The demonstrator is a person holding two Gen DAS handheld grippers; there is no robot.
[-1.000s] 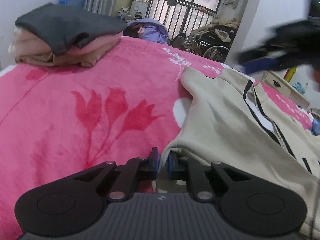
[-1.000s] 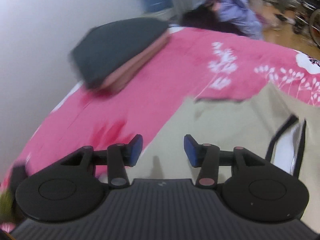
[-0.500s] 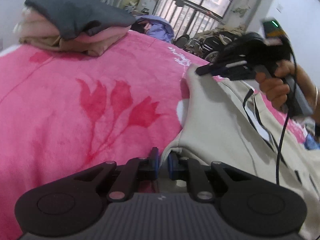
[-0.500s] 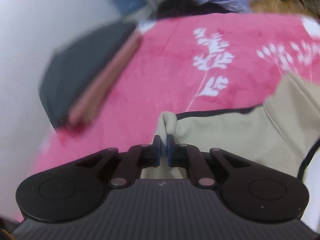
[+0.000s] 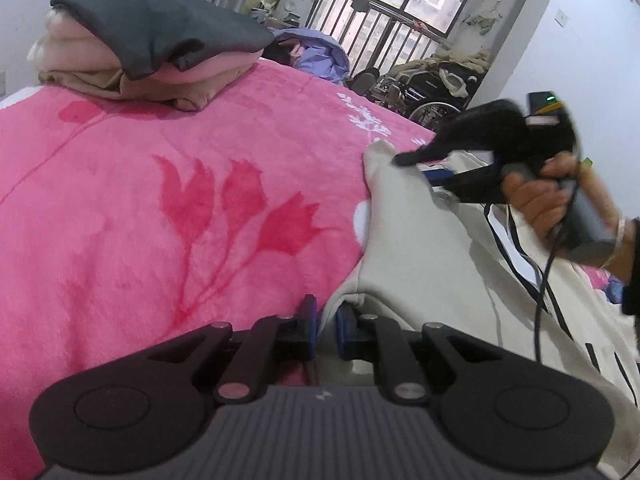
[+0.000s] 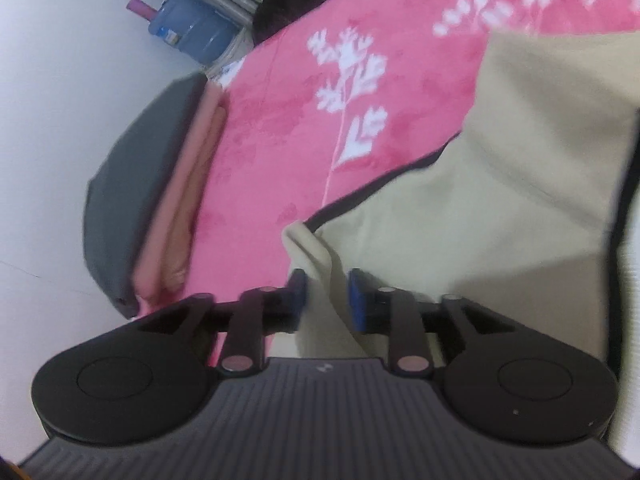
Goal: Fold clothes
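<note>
A beige zip jacket with dark trim lies spread on the pink flowered blanket. My left gripper is shut on the jacket's near edge, low on the bed. In the left wrist view a hand holds my right gripper at the jacket's far corner. In the right wrist view, which is rolled sideways, the right gripper has its jaws parted. A raised fold of the jacket stands between them, against the left pad.
A stack of folded clothes, dark grey on top of pink and tan, sits at the bed's far left corner by the wall. Beyond the bed are a dark-haired person in purple, a wheelchair, a barred window and a blue water jug.
The right gripper came down open, shut on the jacket's far corner, and now its jaws have parted again while it rolled sideways. The left gripper kept its hold on the near edge.
</note>
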